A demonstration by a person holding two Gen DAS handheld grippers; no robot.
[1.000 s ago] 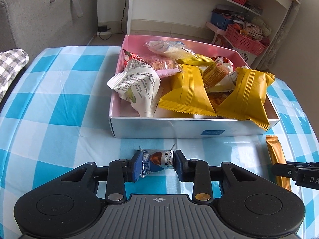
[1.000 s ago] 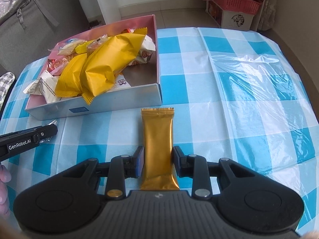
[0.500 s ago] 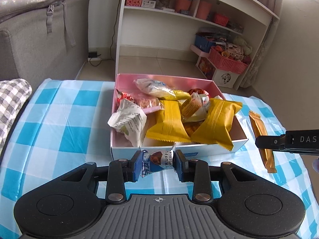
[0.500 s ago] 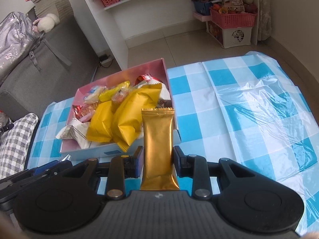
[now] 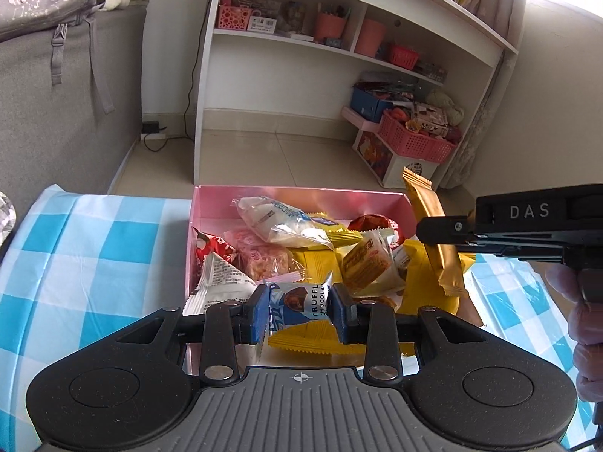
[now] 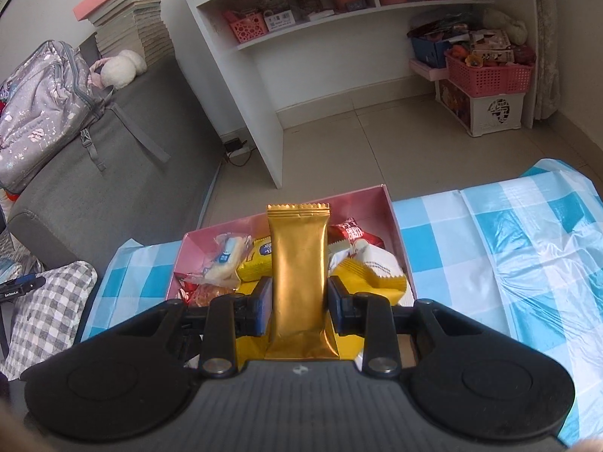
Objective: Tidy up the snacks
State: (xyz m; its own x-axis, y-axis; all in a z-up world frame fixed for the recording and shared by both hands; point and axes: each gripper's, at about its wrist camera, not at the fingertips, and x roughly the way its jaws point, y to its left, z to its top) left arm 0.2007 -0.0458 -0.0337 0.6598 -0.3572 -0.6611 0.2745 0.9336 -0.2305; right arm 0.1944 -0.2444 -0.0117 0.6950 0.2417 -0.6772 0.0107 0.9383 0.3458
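Observation:
A pink-lined snack box [image 5: 301, 194] [image 6: 392, 218] sits on the blue checked tablecloth, filled with several wrapped snacks. My left gripper [image 5: 299, 307] is shut on a small blue truffle chocolate [image 5: 299, 299] and hangs over the box's near edge. In the right wrist view my right gripper [image 6: 297, 301] is shut on a long gold snack bar [image 6: 297, 263], held upright above the box. The left wrist view shows that gold bar [image 5: 433, 233] pinched by the right gripper's black finger [image 5: 444, 228] over the box's right side. A gloved hand [image 5: 580, 324] holds that gripper.
A white bookshelf [image 5: 339, 49] with pink baskets stands behind the table. A grey sofa [image 6: 113, 150] with a backpack [image 6: 41, 109] is at the left. A checked cushion [image 6: 49, 312] lies beside the table. Bare tablecloth [image 6: 508, 248] spreads right of the box.
Both grippers have lifted their snacks off the tablecloth and carried them forward over the box. Both views have tilted up, and more of the room shows.

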